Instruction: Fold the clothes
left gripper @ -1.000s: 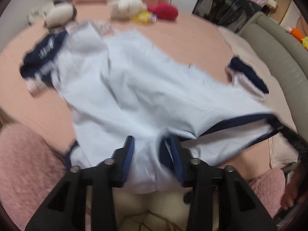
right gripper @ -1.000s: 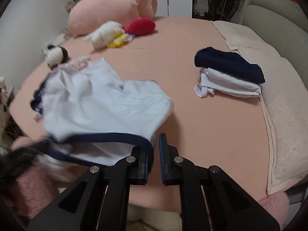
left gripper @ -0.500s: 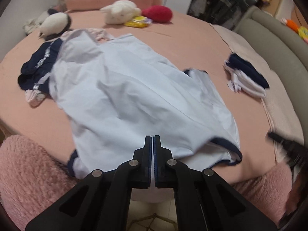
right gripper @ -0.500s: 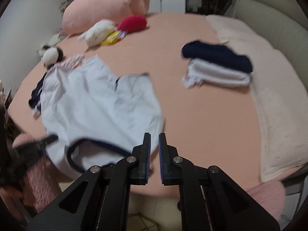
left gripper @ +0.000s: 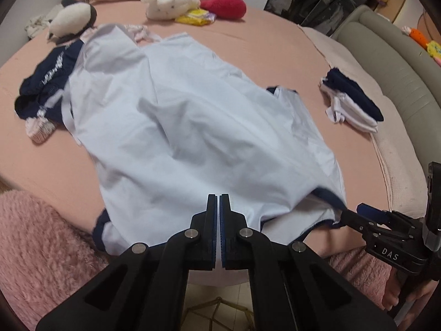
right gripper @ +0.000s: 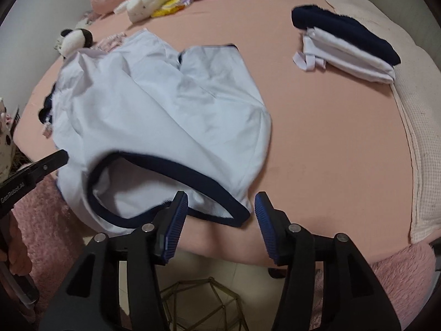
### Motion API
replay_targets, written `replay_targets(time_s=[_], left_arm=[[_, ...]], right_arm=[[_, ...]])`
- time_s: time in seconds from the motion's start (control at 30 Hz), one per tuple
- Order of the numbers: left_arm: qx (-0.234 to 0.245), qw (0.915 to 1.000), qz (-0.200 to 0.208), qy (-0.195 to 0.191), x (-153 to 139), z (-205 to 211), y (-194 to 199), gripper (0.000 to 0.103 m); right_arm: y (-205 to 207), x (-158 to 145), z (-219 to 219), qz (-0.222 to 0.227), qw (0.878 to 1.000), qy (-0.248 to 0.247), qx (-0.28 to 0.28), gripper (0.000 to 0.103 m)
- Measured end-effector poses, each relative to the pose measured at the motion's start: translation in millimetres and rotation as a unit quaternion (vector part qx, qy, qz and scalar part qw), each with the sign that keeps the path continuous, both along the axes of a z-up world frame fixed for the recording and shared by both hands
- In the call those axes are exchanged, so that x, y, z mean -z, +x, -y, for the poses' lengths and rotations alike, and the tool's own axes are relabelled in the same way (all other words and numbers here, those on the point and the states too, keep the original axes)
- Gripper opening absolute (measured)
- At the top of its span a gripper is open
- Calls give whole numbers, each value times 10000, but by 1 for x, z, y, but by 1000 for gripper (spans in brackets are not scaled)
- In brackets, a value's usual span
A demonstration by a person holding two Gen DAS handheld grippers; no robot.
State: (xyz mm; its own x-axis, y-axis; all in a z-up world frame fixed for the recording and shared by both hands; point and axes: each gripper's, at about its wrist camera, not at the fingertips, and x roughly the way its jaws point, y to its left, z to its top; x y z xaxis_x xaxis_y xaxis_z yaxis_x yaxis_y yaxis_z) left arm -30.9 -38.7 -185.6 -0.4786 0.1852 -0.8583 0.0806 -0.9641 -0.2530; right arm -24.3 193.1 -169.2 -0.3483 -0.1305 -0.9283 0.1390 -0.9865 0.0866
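Lying spread on the bed, the shirt is pinched by the left gripper, dropped by the half-open, just-opened right gripper, and not yet folded, while a pile is done.

Thin, smooth, matt pale-blue cloth in the shirt, creased, with darker knit trim at 6 o'clock; smooth matt pink sheet; fuzzy pink pile on the sleeve; matt black plastic on the right gripper, ribbed blue rubbery pads, shiny metal pins
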Motion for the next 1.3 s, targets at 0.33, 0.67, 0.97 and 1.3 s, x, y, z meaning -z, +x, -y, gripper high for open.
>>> replay_targets(time_s=[0.33, 0.67, 0.97, 1.3], left_arm=[[-271, 9994, -222, 64, -15, 19, 13, 2], [772, 9964, 269, 236, 13, -36, 16, 55], [577, 9877, 115, -1450, 26, -72, 6, 42], [255, 9947, 462, -881, 25, -31, 6, 8]], right_arm=[[1, 6, -32, 144, 9989, -171, 417, 52], [-8, 21, -16, 170, 9996, 103, 219, 63], [-30, 33, -3, -77, 9973, 728, 44, 53], [-30, 39, 6, -131, 9978, 606, -222, 8]])
